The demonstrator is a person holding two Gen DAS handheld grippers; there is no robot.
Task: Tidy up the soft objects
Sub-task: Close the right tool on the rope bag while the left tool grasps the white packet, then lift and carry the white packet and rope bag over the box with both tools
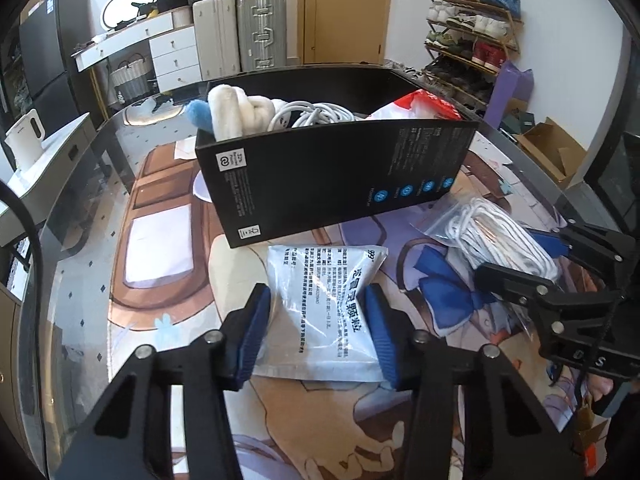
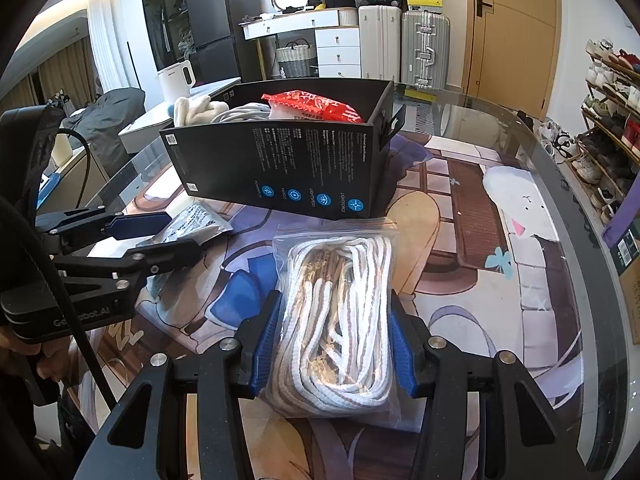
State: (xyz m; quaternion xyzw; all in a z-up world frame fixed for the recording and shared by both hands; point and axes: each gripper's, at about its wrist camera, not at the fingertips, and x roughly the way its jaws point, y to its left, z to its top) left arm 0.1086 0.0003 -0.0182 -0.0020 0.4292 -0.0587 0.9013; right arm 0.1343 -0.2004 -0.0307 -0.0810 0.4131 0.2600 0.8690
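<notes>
A white printed pouch [image 1: 320, 300] lies flat on the picture mat in front of the black box [image 1: 332, 176]. My left gripper [image 1: 318, 332] has its blue pads pressed against the pouch's two sides. A clear zip bag of white rope [image 2: 336, 312] lies right of the pouch, and my right gripper [image 2: 334, 340] is shut on its near half. The black box [image 2: 280, 168] holds a white plush [image 2: 192, 108], a coiled white cable [image 2: 240, 112] and a red and white packet [image 2: 316, 106]. From each wrist view the other gripper is visible alongside.
The printed mat [image 2: 460, 208] covers a glass table whose curved edge [image 2: 560, 184] runs along the right. Beyond it stand a shoe rack [image 2: 612, 112], suitcases [image 2: 424, 48] and a white dresser [image 2: 336, 44]. A cardboard box [image 1: 552, 152] sits on the floor.
</notes>
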